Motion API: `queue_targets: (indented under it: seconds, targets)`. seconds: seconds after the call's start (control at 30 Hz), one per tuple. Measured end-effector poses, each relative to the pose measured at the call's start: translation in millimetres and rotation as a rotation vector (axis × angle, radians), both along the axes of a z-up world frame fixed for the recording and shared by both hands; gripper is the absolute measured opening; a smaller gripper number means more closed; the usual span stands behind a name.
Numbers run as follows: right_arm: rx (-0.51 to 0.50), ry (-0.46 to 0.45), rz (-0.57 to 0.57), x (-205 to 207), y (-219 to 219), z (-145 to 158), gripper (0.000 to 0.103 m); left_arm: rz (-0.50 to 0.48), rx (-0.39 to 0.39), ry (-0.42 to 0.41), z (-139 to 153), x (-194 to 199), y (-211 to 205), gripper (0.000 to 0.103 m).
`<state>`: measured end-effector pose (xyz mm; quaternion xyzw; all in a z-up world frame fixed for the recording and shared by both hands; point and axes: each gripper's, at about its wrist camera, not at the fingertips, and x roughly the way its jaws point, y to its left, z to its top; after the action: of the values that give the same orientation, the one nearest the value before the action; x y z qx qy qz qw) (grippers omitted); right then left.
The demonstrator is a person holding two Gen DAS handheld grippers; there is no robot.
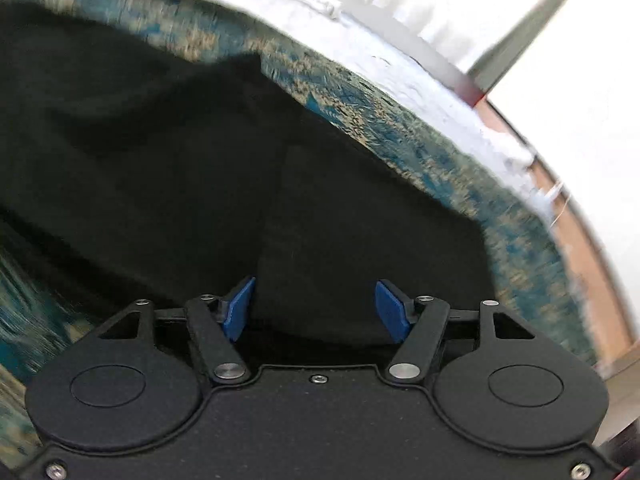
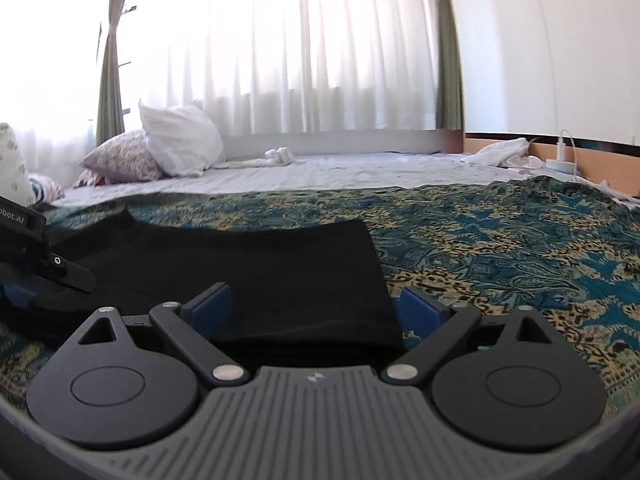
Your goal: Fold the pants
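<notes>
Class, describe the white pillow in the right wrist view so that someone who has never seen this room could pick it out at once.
Start at the bright window with sheer white curtains behind the bed. Below its left part, on the pale sheet, pillows are heaped. The white pillow stands propped behind the floral pillow; it alone is plain white, without any pattern.
</notes>
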<state>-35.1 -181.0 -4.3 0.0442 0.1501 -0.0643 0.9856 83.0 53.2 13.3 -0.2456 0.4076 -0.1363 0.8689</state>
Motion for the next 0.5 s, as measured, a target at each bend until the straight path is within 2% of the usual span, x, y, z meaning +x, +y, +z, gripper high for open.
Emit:
queue_targets:
  seconds: [0.1,0.17,0.23,0.3,0.47,0.5]
  targets:
    - [0.019,-0.009,-0.014,-2.4,-0.9,1.7,0.098,0.038,-0.11,0.04,-4.3,4.9,14.3,0.059]
    - [0.023,-0.007,-0.011,-2.2,-1.3,1.1,0.098,0.065,-0.143,0.054,-8.4,6.6,21.7,0.047]
    - [0.014,-0.003,-0.006,-2.7,0.4,-0.2,0.098,0.095,-0.097,0.066,-10.1,4.5,24.9,0.014]
    - [0.001,0.003,-0.002,-2.5,3.4,-1.0,0.098,0.085,-0.06,0.056,-10.8,2.1,25.5,0.014]
    - [-0.024,0.013,0.006,-4.3,7.5,-2.0,0.098,0.05,-0.107,0.045,-11.9,-0.9,27.3,0.019]
    - [-0.025,0.016,0.005,-4.7,7.9,-2.5,0.098,0.041,-0.119,0.05,-12.9,1.2,27.8,0.026]
